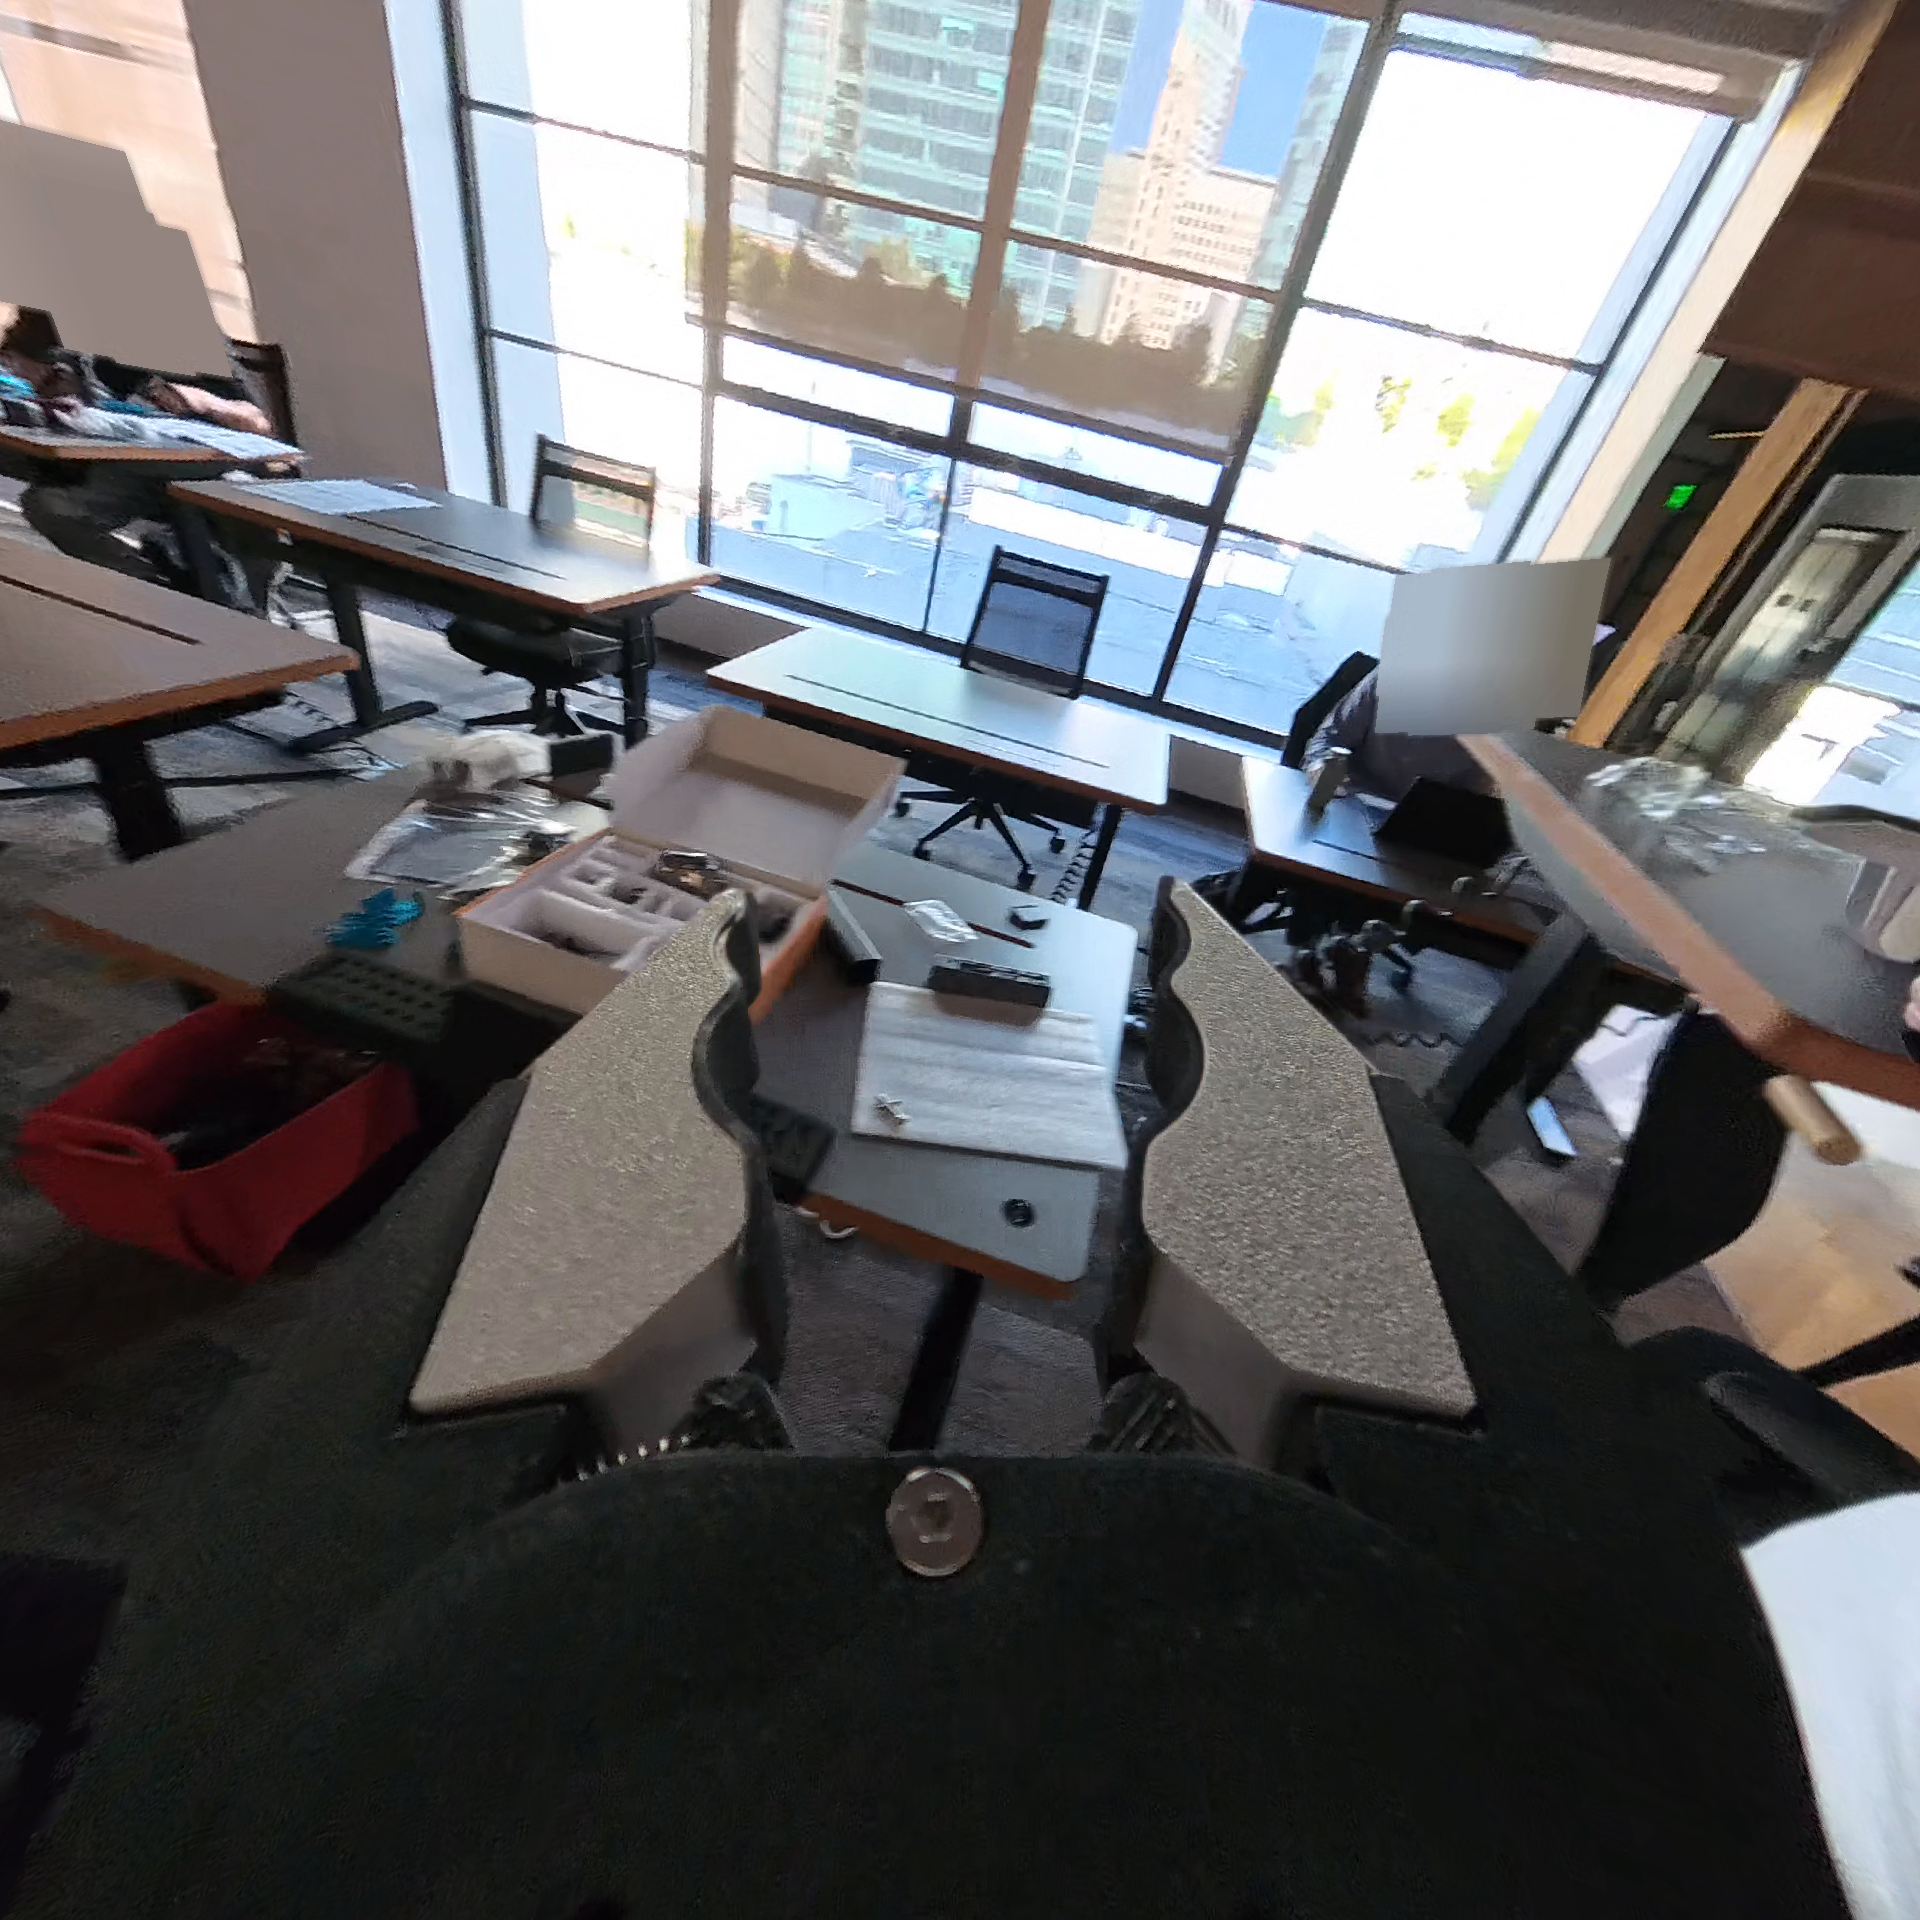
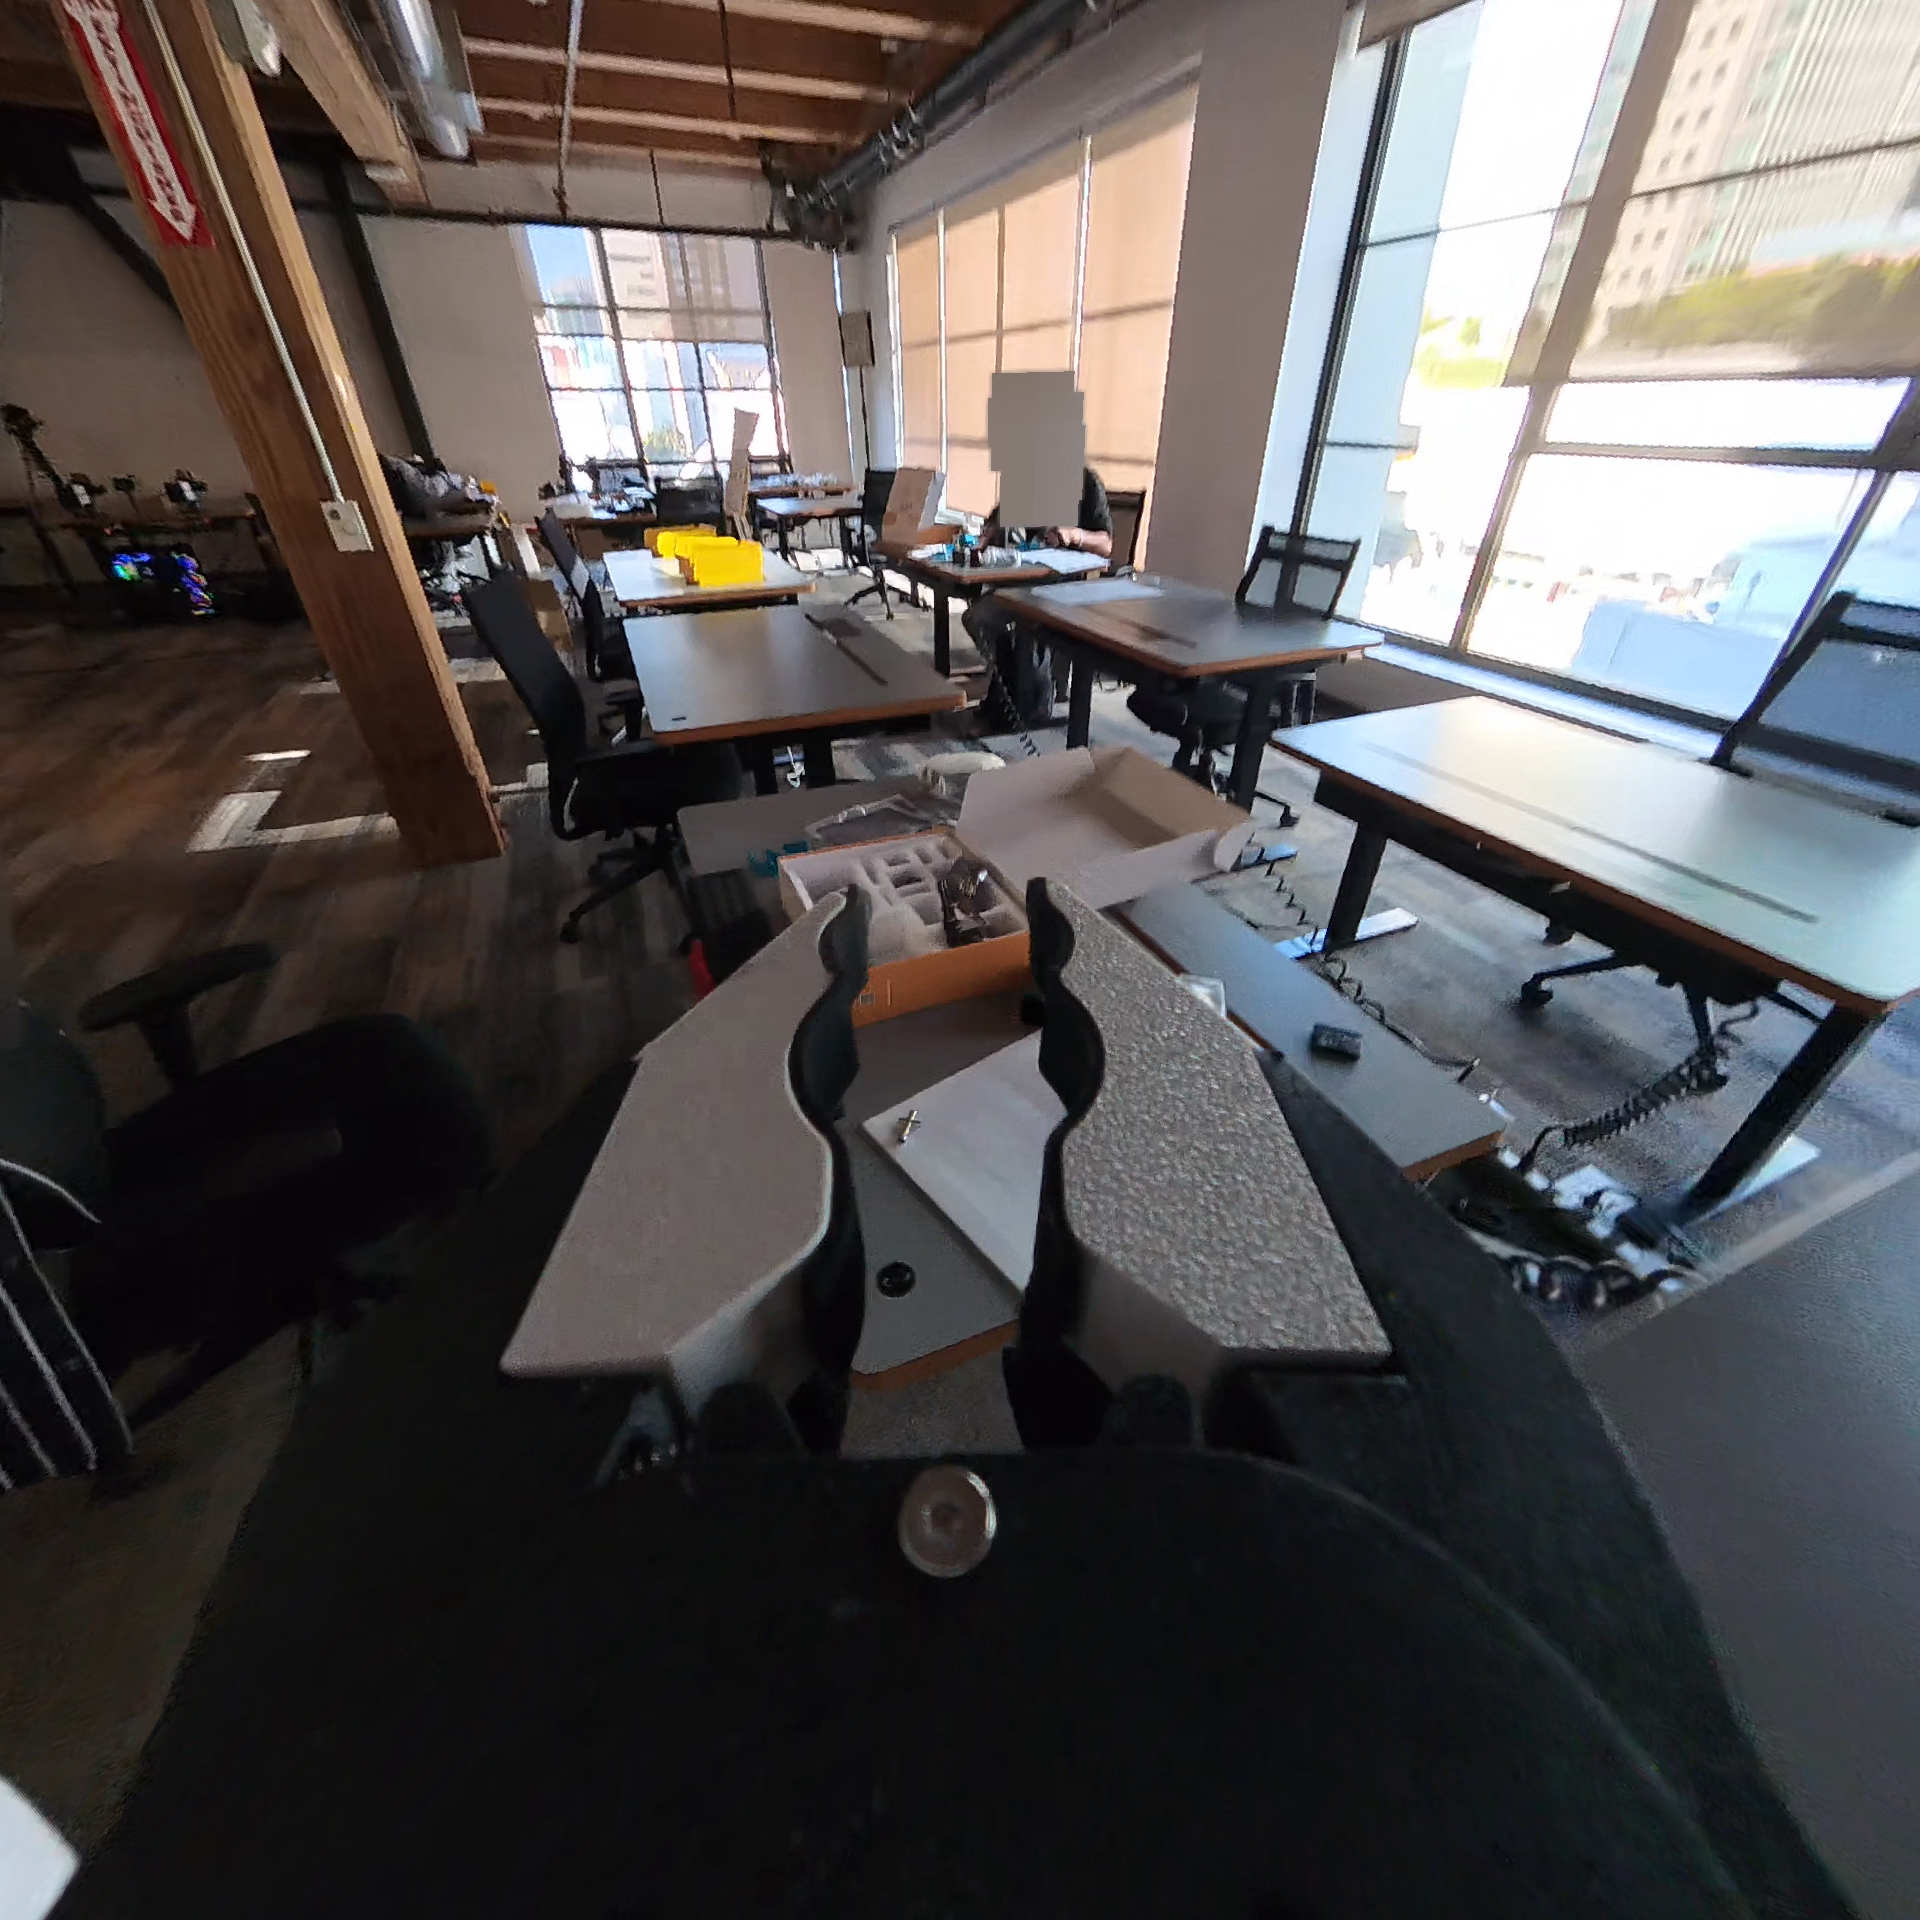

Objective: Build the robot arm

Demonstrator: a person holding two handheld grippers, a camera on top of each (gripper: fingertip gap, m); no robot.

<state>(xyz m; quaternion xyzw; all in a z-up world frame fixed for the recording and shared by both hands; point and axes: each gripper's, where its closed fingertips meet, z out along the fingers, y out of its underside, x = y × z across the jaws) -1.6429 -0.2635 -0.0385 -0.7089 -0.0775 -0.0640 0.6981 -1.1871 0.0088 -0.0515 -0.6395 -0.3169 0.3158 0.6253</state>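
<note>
Both grippers (image 1: 951, 914) (image 2: 945, 914), jaws apart, empty, above white foam sheet (image 1: 987, 1070)

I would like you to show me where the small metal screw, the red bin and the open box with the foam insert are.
small metal screw (image 2: 908, 1123), right wrist view, on its shaft.
red bin (image 1: 281, 1195), left wrist view, on its front wall.
open box (image 1: 520, 948), left wrist view, on its near wall.
</note>
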